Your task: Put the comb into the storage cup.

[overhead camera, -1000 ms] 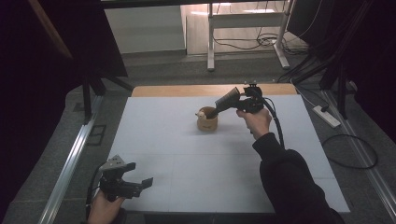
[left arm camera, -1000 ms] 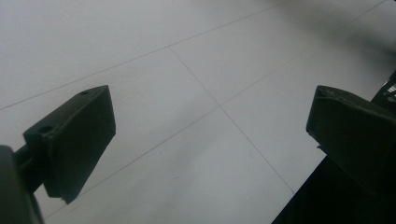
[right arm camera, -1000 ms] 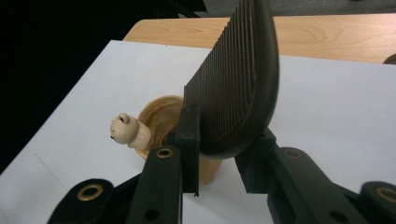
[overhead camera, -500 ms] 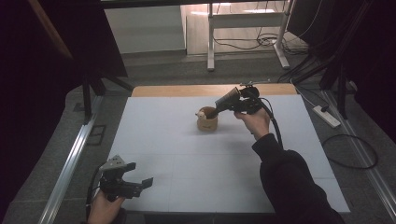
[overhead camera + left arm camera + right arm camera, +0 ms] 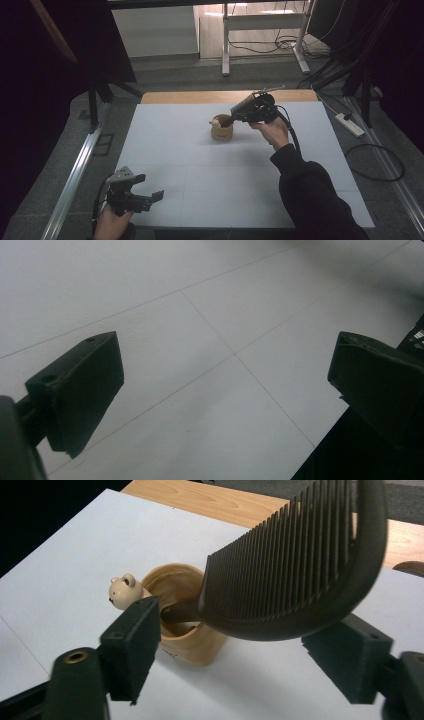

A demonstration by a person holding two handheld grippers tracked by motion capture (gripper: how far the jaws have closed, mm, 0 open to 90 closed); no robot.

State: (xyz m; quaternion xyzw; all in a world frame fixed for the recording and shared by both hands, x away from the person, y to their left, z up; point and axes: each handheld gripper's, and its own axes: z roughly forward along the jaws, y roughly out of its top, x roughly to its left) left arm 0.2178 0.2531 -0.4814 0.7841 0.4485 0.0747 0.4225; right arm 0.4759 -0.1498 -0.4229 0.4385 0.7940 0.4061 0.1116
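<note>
A tan wooden cup (image 5: 221,132) (image 5: 190,645) with a small bear head (image 5: 122,591) on its rim stands on the far middle of the white table (image 5: 225,185). A dark comb (image 5: 300,575) leans out of the cup, handle end down inside it. My right gripper (image 5: 235,116) (image 5: 239,640) hovers just right of the cup. Its jaws have just been opening and stand wide on either side of the comb without pressing it. My left gripper (image 5: 148,187) (image 5: 225,375) is open over the bare table at the front left.
A wooden strip (image 5: 190,96) runs along the table's far edge. A metal rail (image 5: 75,175) lies on the floor at the left. Cables and a power strip (image 5: 350,125) lie on the floor at the right. The table's front edge shows in the left gripper view.
The right hand has shifted only slightly beside the cup, with the gripper still pointing at it. The left hand and its gripper have stayed in place.
</note>
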